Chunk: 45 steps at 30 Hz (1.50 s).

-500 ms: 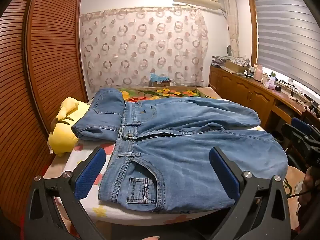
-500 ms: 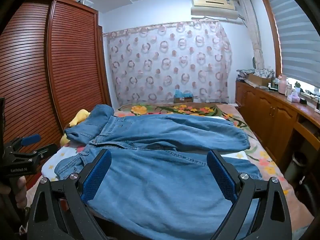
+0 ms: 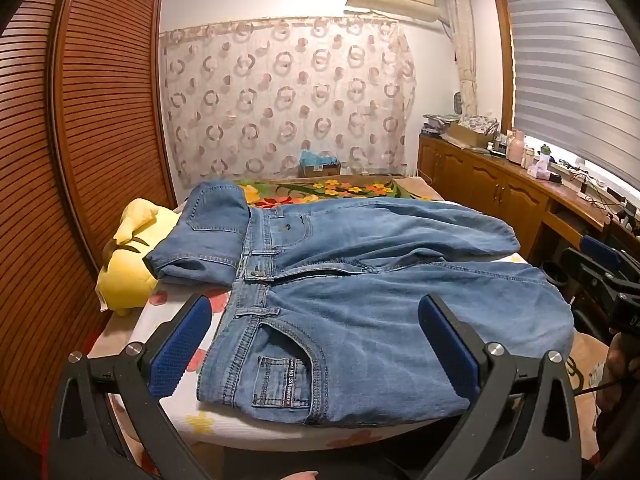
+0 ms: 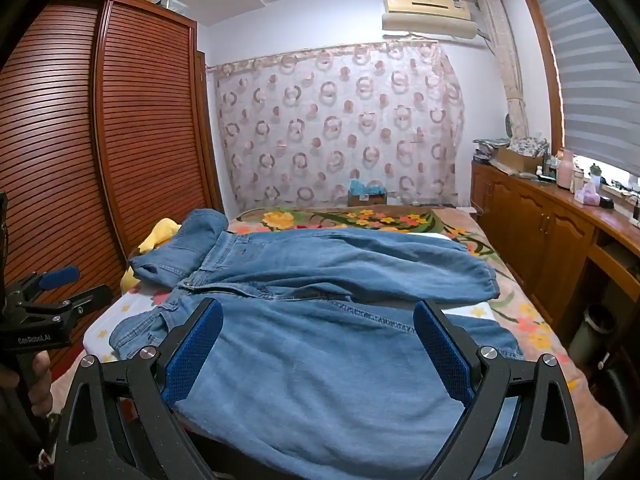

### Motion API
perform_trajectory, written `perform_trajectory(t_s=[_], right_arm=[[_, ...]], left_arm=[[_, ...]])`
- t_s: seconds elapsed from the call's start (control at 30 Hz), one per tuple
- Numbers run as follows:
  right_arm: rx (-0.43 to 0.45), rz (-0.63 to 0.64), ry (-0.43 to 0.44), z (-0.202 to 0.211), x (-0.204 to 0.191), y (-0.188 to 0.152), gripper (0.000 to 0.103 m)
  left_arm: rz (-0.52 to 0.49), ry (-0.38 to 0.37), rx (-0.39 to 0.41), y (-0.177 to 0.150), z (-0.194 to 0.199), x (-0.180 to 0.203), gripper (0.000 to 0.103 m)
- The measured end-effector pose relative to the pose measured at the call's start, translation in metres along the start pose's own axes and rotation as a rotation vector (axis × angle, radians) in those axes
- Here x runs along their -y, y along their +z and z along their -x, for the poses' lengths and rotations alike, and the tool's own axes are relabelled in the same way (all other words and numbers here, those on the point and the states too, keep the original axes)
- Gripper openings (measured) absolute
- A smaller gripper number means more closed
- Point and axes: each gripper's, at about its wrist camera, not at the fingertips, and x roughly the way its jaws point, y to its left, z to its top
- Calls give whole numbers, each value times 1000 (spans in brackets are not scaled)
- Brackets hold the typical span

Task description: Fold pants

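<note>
nearest in the left wrist view: left gripper [image 3: 316, 344], jaws spread wide and released, nothing between the blue pads [image 3: 180, 350], hovering short of the waistband end of the jeans [image 3: 360, 300]. likewise in the right wrist view: right gripper [image 4: 318, 354], jaws spread wide, empty, poised over the near leg of the jeans without touching. each gripper also visible at the edge of the other's view, gripped by a hand [image 4: 38, 386].

just beyond: jeans spread flat across a white pad with flower print [image 3: 208, 424] on the bed [image 4: 532, 320], waistband toward the wardrobe side, front pocket with a small label nearest the left gripper, both legs running off toward the cabinet side. one part of the denim folded back in a lump at the waistband end, resting against a yellow plush toy [image 3: 128, 264].

farther: floral bedspread [image 3: 340, 190], small cardboard box [image 4: 366, 196] at the bed's far end. along the left, slatted wooden wardrobe [image 4: 132, 128]; along the right, wooden cabinets [image 3: 492, 192] with clutter on top, under a striped window blind [image 3: 572, 76]. at the back, curtain with ring pattern [image 4: 340, 128], air conditioner [image 4: 428, 14] above.
</note>
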Motion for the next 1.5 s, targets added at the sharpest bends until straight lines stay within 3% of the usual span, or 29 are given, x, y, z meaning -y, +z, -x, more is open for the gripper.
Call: perform_trajectory(t_s=[0.5, 1.5], right_arm=[[4, 1, -3, 3, 0, 0, 97], [7, -2, 0, 4, -2, -2, 97]], left_arm=[[-1, 1, 5, 0, 0, 0, 103], [0, -1, 19, 30, 25, 11, 103]])
